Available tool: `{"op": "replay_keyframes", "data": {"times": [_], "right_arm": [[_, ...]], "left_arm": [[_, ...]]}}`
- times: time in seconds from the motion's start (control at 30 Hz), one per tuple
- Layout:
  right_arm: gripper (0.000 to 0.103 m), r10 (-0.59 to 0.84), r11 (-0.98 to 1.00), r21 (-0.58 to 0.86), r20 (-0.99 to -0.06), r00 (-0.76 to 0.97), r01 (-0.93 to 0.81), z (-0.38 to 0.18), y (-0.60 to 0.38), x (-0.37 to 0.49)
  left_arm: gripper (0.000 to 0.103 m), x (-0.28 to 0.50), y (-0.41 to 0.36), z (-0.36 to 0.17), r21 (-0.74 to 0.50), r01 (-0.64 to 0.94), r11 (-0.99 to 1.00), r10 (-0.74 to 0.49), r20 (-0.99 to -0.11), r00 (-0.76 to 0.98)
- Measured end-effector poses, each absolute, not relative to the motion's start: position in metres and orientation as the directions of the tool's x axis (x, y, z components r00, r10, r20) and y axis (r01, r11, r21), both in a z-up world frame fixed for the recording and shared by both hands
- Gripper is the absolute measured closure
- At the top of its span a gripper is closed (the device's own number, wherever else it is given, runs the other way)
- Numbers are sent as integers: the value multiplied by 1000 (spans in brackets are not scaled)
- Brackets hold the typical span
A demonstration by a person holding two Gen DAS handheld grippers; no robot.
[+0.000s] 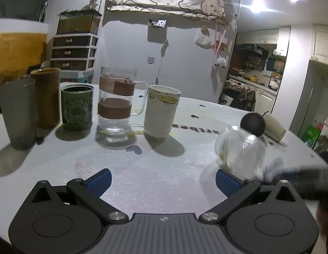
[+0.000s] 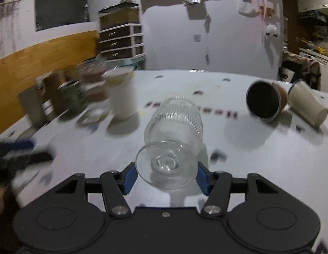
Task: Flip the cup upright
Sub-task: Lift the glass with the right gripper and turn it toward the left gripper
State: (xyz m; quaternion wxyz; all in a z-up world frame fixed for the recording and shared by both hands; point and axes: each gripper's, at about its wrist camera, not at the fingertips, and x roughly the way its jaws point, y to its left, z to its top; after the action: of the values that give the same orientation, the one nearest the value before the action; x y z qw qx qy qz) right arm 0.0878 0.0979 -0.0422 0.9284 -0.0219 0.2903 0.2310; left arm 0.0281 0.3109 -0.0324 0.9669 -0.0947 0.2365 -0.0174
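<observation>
A clear ribbed glass cup (image 2: 172,131) with a round foot lies on its side, foot toward the camera, held between the blue pads of my right gripper (image 2: 166,175), which is shut on its foot. The same cup shows blurred in the left wrist view (image 1: 240,150), just beyond the right finger of my left gripper (image 1: 163,183), which is open and empty above the white table (image 1: 155,169). My right gripper shows there as a dark blur (image 1: 308,173).
Several upright cups stand in a row at the left: a grey tumbler (image 1: 18,114), a brown cup (image 1: 47,97), a green mug (image 1: 77,106), a glass mug (image 1: 116,108), a white mug (image 1: 160,111). A brown cup (image 2: 265,100) and a beige cup (image 2: 308,104) lie tipped at the right.
</observation>
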Motion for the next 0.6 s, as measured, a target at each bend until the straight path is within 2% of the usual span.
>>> {"op": "replay_keyframes", "data": {"times": [0.13, 0.33, 0.5, 0.53, 0.57, 0.6], "right_arm": [[43, 431, 880, 94, -572, 698, -466, -52, 91, 52], [43, 427, 882, 83, -557, 712, -464, -54, 85, 32], [39, 434, 896, 142, -470, 768, -420, -44, 70, 25], [42, 437, 898, 165, -446, 781, -409, -42, 66, 24], [53, 438, 898, 184, -433, 788, -399, -42, 63, 24], [55, 448, 894, 208, -425, 786, -397, -43, 60, 25]], "left_arm": [[0, 34, 305, -32, -264, 18, 964, -141, -453, 880], [2, 41, 290, -33, -321, 89, 943, -236, -454, 859], [5, 57, 291, -27, -428, 133, 894, -334, -439, 834], [6, 62, 291, -26, -459, 142, 877, -362, -436, 824], [6, 67, 290, -25, -487, 150, 861, -388, -436, 812], [6, 71, 289, -25, -508, 157, 847, -410, -435, 801]]}}
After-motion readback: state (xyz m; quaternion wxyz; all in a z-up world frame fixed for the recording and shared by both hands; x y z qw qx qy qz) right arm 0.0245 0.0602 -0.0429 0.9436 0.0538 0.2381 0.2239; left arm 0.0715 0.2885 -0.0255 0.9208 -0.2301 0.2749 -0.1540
